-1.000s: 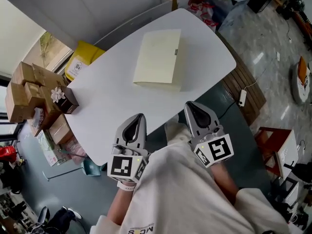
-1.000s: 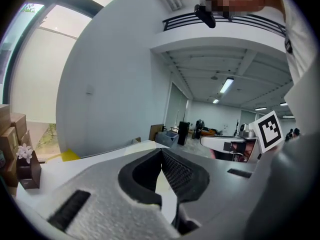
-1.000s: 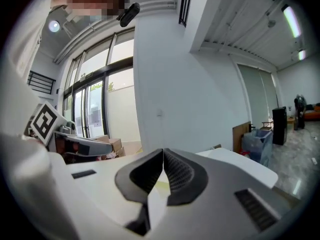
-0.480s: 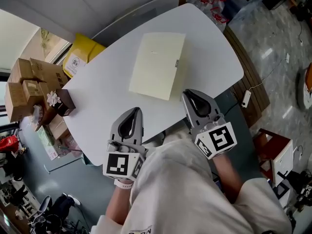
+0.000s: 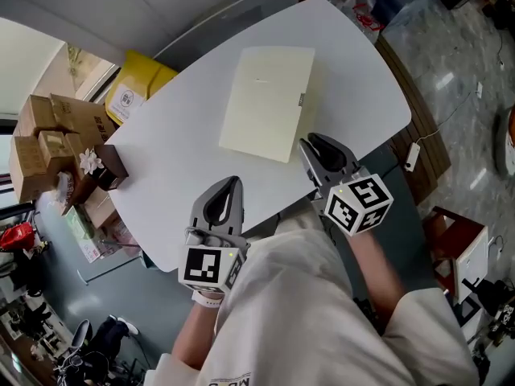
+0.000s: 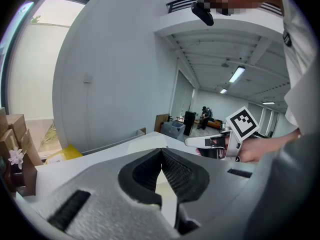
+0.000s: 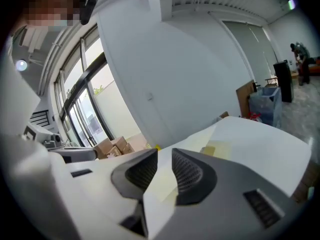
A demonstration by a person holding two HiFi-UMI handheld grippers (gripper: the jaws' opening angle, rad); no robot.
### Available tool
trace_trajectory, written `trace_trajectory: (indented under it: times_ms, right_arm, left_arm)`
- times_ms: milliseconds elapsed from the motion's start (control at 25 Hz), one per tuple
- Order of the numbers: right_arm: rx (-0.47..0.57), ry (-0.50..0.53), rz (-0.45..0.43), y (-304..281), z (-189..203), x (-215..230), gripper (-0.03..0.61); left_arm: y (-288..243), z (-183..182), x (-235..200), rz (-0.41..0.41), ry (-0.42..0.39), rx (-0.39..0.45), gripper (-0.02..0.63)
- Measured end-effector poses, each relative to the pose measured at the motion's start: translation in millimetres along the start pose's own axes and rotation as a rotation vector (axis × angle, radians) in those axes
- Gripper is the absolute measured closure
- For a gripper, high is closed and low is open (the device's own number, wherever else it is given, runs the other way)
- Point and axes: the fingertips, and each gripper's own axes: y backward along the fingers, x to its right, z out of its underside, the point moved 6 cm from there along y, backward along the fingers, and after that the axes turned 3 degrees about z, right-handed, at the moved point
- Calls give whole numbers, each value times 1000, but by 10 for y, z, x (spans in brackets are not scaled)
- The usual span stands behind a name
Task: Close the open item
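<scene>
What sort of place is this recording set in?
Likely an office or lab workspace with some storage clutter: a white table, stacked cardboard boxes beside it, and ceiling strip lights over an open hall beyond.

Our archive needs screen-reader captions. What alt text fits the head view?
A pale cream, flat rectangular box lies on a white rounded table, beyond two grey handheld grippers at the table's near edge. The left gripper is shut and empty; the right gripper has its jaws opening with nothing between them. Stacked brown cardboard boxes stand at left.
</scene>
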Motion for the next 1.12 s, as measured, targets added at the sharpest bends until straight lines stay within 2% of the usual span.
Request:
trace_trajectory:
  times_ms: [320,600,880,1120]
  right_arm:
    - [-94,-52,61,-292,154,215,491]
    - [-182,-117,122,-567,330,360,444]
    - [-212,-134,187,-754,395,503,443]
    - [-219,-178,193,-833,401,534,445]
  left_arm:
    - [-91,182,-7,34,20,-34,589]
    - [-161,229,-31,43,28,-43,589]
    - [-286,207,-89,36,40,-26,589]
    - [-336,180,-110,38,37,-15,589]
